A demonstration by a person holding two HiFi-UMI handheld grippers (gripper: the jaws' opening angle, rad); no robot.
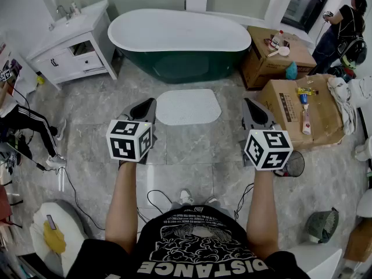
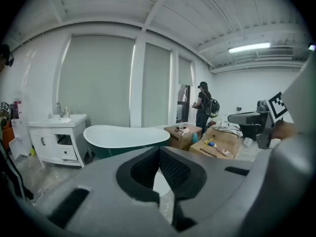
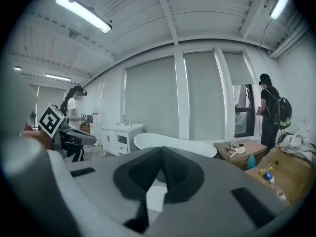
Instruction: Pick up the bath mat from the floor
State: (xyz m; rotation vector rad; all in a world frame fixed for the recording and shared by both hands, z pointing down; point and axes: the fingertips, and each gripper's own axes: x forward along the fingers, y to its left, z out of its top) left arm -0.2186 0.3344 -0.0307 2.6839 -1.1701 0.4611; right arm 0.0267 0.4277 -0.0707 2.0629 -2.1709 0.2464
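I've got the bath mat point(image 1: 189, 106) lying flat on the grey tiled floor point(image 1: 192, 150), approx mid-room. It's white, roughly rectangular w/ rounded corners, fully spread out, long side running left-right. Its far edge is near the base of the green tub point(image 1: 180, 39) but apart from it; the near edge faces me.

both arms reach forward; left gripper point(image 1: 145, 110) and right gripper point(image 1: 254, 112) closed, empty, tilted slightly down.
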